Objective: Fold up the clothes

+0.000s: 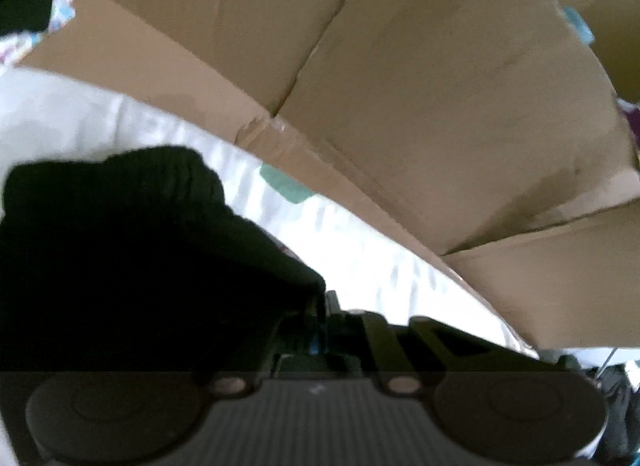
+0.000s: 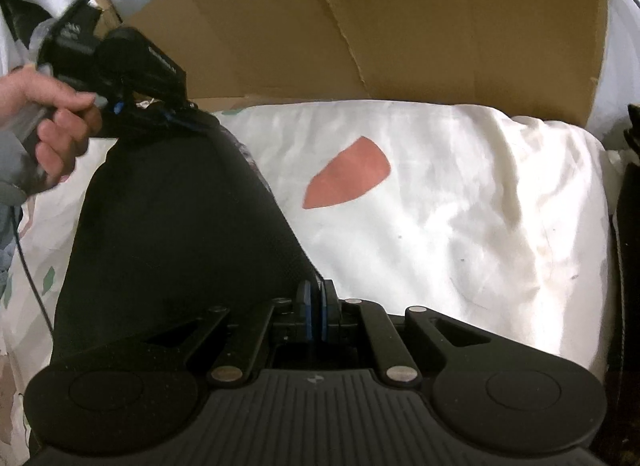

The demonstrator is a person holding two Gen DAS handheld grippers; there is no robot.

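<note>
A black garment is stretched between my two grippers above a white bed sheet. My right gripper is shut on the garment's near edge, which is pinched between its blue pads. My left gripper, held by a person's hand, grips the far upper corner. In the left wrist view the garment bunches up at the left and runs into my left gripper, whose jaws stand almost together on the cloth. The picture there is blurred.
A large flattened cardboard sheet stands behind the bed and fills the left wrist view. The sheet carries an orange patch and a teal patch. A dark object borders the bed at the right.
</note>
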